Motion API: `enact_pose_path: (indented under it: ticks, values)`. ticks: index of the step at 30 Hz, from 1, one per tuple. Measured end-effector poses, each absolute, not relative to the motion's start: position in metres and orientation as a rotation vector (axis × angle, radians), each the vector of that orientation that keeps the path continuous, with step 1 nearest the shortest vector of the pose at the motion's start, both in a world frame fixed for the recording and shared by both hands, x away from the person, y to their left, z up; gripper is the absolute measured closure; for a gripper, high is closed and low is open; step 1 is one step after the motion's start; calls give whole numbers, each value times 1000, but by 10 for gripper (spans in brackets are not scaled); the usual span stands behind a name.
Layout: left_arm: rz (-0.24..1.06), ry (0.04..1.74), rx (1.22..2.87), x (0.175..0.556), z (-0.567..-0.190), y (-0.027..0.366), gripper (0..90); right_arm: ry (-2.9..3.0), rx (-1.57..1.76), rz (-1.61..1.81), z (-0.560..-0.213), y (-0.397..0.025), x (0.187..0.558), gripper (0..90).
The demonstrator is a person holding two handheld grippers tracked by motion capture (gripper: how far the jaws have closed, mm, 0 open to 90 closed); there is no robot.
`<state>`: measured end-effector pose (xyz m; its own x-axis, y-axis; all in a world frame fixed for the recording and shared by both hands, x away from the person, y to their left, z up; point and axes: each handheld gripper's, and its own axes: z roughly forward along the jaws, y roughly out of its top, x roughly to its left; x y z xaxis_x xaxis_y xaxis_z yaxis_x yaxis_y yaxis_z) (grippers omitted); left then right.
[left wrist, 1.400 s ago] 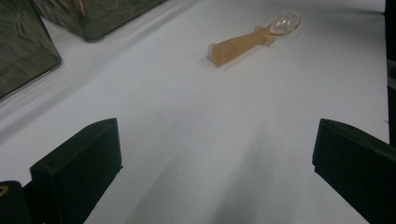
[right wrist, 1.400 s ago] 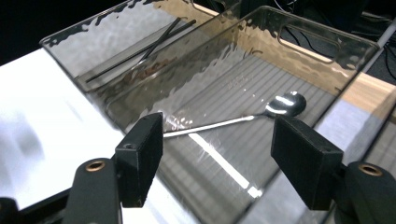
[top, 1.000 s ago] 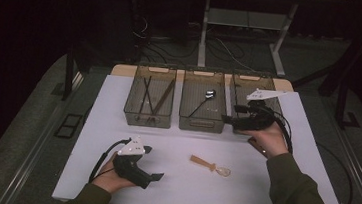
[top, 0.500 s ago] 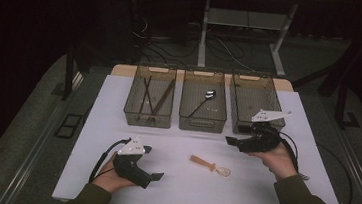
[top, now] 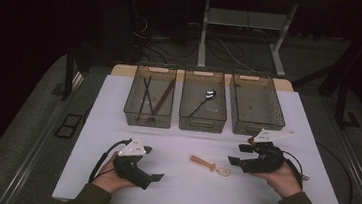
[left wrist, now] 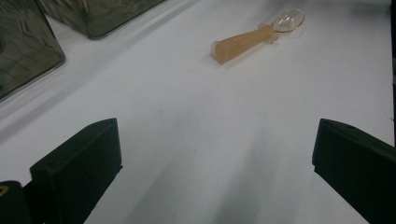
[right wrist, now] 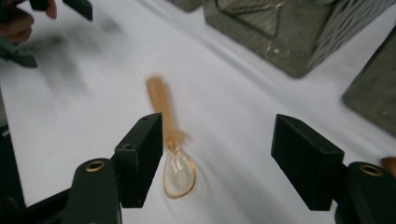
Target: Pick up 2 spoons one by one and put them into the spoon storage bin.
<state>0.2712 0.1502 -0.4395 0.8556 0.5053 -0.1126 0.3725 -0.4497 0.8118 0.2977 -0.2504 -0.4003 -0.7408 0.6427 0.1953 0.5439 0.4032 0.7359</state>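
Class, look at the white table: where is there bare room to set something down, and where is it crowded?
Bare: the strip between the bins and the left gripper, and the front middle between both grippers below the orange spoon. The right bin looks empty. Crowded: beside the right gripper, jaws open near the spoon; the left bin and middle bin hold utensils.

three mesh bins (top: 257,102) in a row, chopsticks (top: 153,95) in left one, metal spoon (top: 203,100) in middle
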Motion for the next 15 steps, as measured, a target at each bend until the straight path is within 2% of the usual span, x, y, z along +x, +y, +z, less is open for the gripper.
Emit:
enact_pose_path:
  ticks: [15]
  values:
    - [178,624,2115,272,-440,150,5,2646,1076,1225,-424,-238,290,425]
